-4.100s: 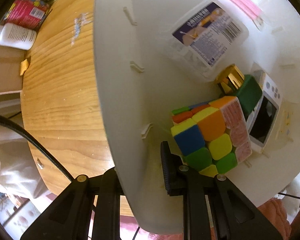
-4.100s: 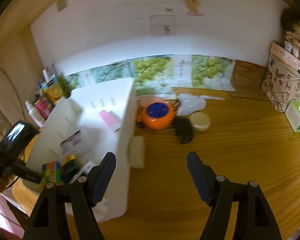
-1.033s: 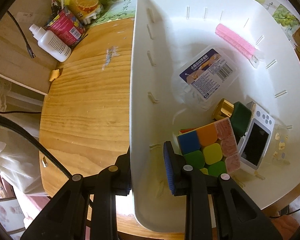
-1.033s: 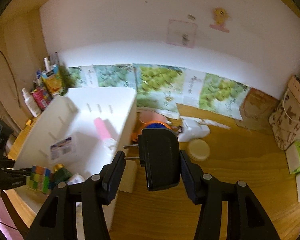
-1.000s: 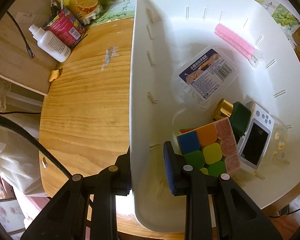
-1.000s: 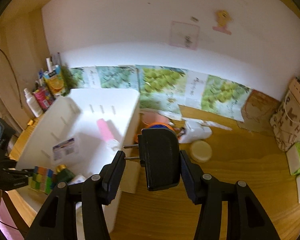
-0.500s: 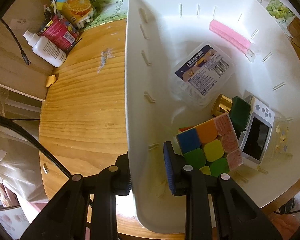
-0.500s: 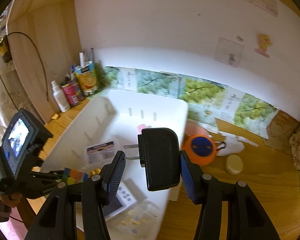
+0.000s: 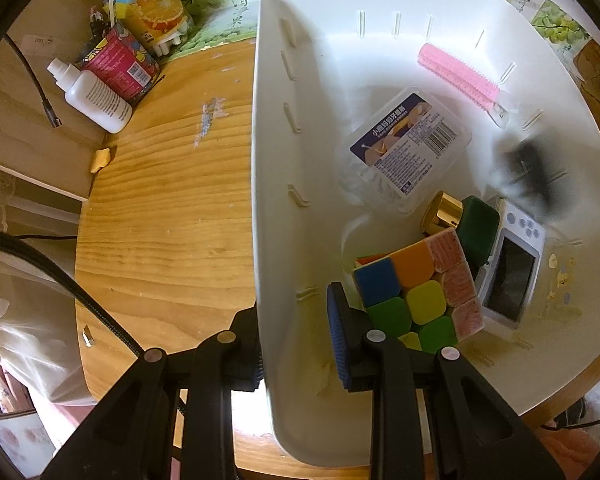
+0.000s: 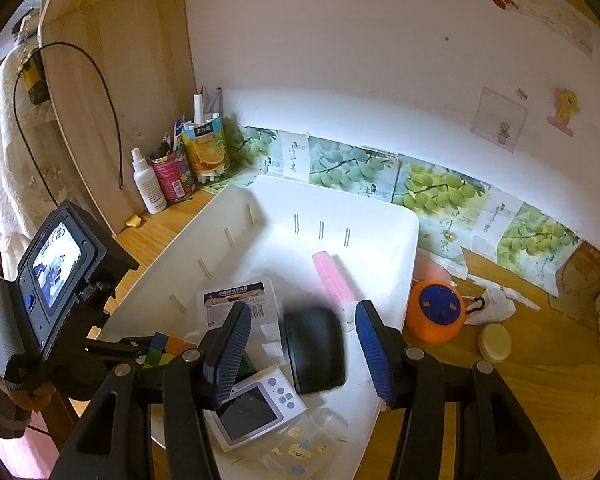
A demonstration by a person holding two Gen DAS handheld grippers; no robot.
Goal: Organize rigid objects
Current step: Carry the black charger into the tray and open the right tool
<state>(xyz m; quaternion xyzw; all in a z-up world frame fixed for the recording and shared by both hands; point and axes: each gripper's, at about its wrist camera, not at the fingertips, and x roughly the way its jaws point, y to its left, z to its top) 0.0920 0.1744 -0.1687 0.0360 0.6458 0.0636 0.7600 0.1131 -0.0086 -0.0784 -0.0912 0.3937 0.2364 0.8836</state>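
Looking down the left wrist view first: the left gripper (image 9: 296, 328) is pinching the near wall of the white bin (image 9: 268, 208), one finger outside over the desk (image 9: 168, 200), the other inside right next to the puzzle cube (image 9: 416, 292). So that hand is basically just steadying the bin. Inside there's also a clear labelled box (image 9: 408, 148), a pink hair roller (image 9: 458, 72), a gold-capped green bottle (image 9: 466, 224) and a small white screen gadget (image 9: 510, 268). Over by the far right wall of the bin there's a black blurry thing, the black adapter (image 9: 530, 176), smeared enough that I can't tell if it's landed or mid-air.

Right wrist view: the right gripper (image 10: 300, 344) is spread wide, nothing touching either pad. The black adapter (image 10: 314, 348) sits right between and just beyond the fingers, over the bin interior, between the labelled box and the bin's right wall (image 10: 404, 280). It's blurred here too. Its long axis runs roughly along the fingers, pointing away from the camera.

My guess is the drop is done, so what matters next is off to the right: the orange round case (image 10: 436, 316) and the cream lid (image 10: 496, 342) lie on the desk just outside the bin's right wall, way closer to the right gripper than the left.
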